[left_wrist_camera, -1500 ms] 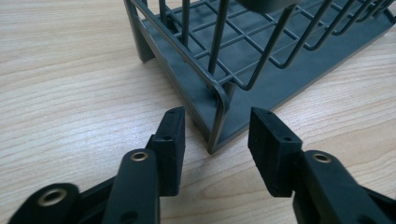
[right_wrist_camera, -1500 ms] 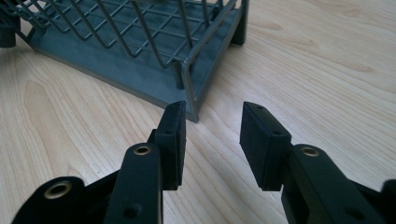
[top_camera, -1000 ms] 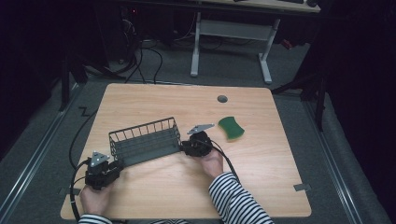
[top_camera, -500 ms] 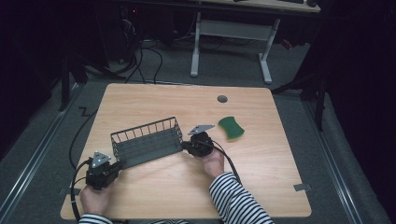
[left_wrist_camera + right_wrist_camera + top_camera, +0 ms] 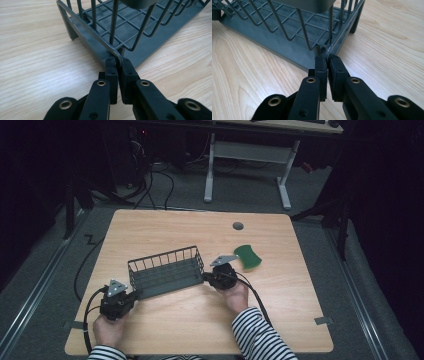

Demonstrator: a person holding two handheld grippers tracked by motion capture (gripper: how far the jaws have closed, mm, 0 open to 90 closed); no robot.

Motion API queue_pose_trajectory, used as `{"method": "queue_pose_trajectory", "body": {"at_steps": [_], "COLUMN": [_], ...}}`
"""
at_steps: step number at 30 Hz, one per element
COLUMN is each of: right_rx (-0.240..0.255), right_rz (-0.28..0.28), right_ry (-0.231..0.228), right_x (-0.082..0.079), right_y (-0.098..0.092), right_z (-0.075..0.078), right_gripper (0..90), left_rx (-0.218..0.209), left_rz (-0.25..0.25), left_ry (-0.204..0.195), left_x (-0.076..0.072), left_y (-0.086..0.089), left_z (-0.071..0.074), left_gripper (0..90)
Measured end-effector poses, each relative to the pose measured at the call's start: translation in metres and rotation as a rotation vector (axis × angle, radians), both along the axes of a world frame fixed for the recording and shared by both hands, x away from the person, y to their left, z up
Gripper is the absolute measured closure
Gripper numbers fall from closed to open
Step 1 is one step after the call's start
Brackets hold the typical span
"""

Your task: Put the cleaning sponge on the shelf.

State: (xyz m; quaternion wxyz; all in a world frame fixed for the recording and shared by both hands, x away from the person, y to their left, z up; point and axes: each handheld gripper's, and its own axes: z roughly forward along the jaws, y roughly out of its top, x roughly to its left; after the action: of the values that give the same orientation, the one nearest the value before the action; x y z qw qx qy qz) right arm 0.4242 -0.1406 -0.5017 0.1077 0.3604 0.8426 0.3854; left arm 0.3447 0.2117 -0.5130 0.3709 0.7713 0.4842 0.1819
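Pale wood of the table (image 5: 170, 330) spreads below a dark floor; at frame centre the high view sets the wire basket (image 5: 167, 272) between both tools, a green sponge (image 5: 248, 257) to its right; the gripper views reveal the grips: the left gripper (image 5: 119, 63) has just clamped a lower corner wire, the right gripper (image 5: 325, 60) the opposite corner.
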Motion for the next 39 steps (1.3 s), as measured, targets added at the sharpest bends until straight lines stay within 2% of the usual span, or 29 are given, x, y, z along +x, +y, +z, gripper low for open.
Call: {"method": "queue_pose_trajectory", "body": {"at_steps": [6,10,20,33,39], "right_rx": [0.014,-0.002,-0.005,0.027,0.029], "right_rz": [-0.034,-0.052,-0.092,-0.178,-0.197], "right_ry": [0.006,0.007,0.007,0.014,0.026], "right_x": [-0.006,-0.009,-0.015,-0.026,-0.029], "right_y": [-0.02,-0.031,-0.056,-0.094,-0.104], "right_z": [-0.001,0.002,0.003,-0.001,-0.001], "right_gripper": [86.3,86.4,86.4,86.0,85.7], "left_rx": [0.005,-0.002,-0.001,0.016,0.021], "left_rz": [-0.046,-0.071,-0.12,-0.193,-0.209], "left_ry": [0.005,0.007,0.007,0.007,0.006], "left_x": [0.005,0.008,0.013,0.021,0.021], "left_y": [-0.018,-0.029,-0.052,-0.087,-0.095], "left_z": [0.001,0.002,0.002,0.002,0.0], "left_gripper": [86.4,86.4,86.4,86.3,85.4]}}
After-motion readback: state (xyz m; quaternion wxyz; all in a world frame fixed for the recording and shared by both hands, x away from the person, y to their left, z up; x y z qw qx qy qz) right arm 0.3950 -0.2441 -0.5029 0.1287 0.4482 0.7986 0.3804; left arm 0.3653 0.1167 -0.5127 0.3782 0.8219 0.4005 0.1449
